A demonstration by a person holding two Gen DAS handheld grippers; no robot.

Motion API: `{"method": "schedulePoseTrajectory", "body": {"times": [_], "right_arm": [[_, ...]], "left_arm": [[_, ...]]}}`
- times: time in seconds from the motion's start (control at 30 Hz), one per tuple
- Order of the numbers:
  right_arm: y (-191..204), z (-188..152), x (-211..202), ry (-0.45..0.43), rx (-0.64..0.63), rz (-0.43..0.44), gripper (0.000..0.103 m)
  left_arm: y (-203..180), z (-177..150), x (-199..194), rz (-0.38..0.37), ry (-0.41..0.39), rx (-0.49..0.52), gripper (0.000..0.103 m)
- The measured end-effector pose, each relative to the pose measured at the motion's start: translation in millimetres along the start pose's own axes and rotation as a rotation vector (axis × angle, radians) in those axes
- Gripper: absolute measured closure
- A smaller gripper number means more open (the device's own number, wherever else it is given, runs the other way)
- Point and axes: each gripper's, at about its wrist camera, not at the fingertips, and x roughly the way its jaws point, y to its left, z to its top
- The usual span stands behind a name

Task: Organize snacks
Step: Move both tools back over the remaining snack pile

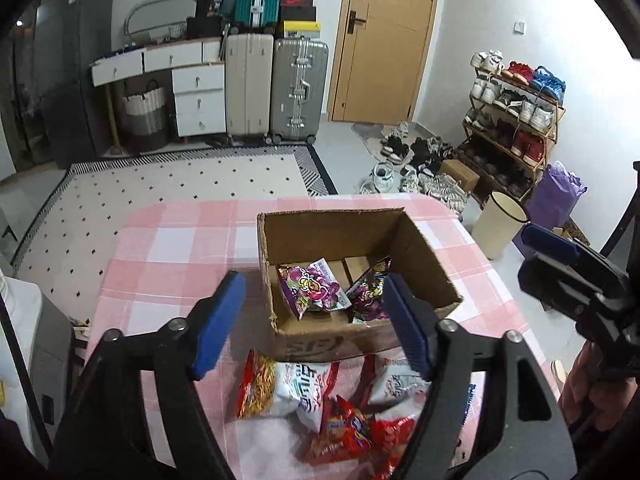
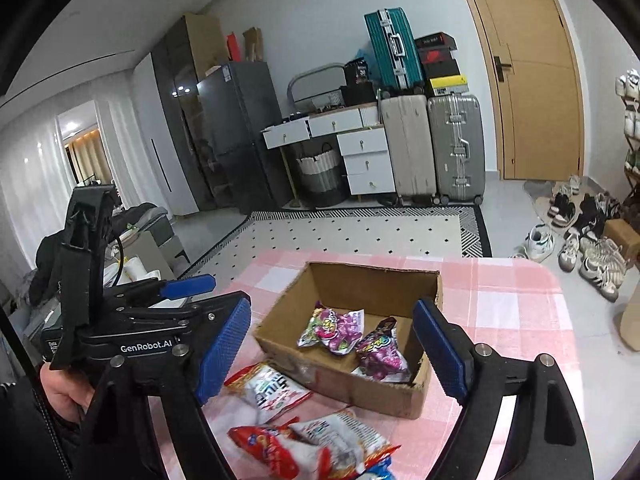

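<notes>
Right now your left gripper (image 1: 312, 324) hangs above the pink checked tablecloth (image 1: 168, 248) with its blue pads spread wide and nothing between them. From its camera, the left pad (image 1: 218, 324) sits over bare cloth and the right pad (image 1: 408, 324) overlaps the near right corner of the cardboard box (image 1: 424, 256).

Just below that gripper, in front of the box, you have a loose cluster of snack bags on the cloth: a white-and-red noodle bag (image 1: 276, 388) on the left, touching a red bag (image 1: 344, 428) at its lower right, and another white bag (image 1: 394, 384) further right, partly hidden behind the gripper's finger. These lie outside the box, close against its near wall.

Moving right, the box stands open on the table with its flaps gone or folded away. Inside it lie two purple candy bags (image 1: 312, 286), side by side and touching, on the box floor toward the near wall. In the right wrist view the same pair (image 2: 352, 340) rests against the near right corner of the box (image 2: 368, 280).

Your right gripper (image 2: 332, 344) is also held wide apart and holds nothing; its pads frame the box from in front, above the noodle bag (image 2: 268, 388) and the red bag (image 2: 264, 452). From the left camera it shows at the far right edge (image 1: 576, 276), off the table's side.

Beyond the table you can see a patterned rug (image 1: 168, 184), suitcases (image 1: 276, 88) and a wooden door (image 1: 384, 40).
</notes>
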Motion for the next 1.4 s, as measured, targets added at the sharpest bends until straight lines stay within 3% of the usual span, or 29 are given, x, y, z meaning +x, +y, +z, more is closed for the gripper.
{"method": "schedulePoseTrajectory", "body": {"times": [0.33, 0.5, 0.63, 0.77, 1.13, 1.4], "right_arm": [[39.4, -20.5, -63.7, -0.062, -0.056, -0.015, 0.005], [55.3, -34.4, -93.6, -0.092, -0.081, -0.026, 0.003], [65.8, -49.8, -118.6, -0.116, -0.097, -0.035, 0.001], [71.1, -57.0, -132.7, -0.127, -0.111, -0.042, 0.001], [70.9, -98.8, -148.5, -0.141, -0.093, -0.047, 0.001], [60.1, -132.9, -144.8, -0.106, -0.042, -0.069, 0.001]], "left_arm": [[-18.7, -19.3, -80.0, 0.007, -0.065, 0.017, 0.018], [-26.2, -35.0, -113.5, -0.008, -0.082, 0.02, 0.013], [-31.9, -47.7, -135.3, -0.02, -0.097, 0.022, 0.001], [-35.2, -64.6, -153.6, -0.017, -0.114, 0.032, 0.001], [-35.6, -111.0, -165.1, -0.037, -0.085, 0.0, 0.001], [-39.0, -146.6, -144.5, -0.093, -0.019, -0.007, 0.001]]}}
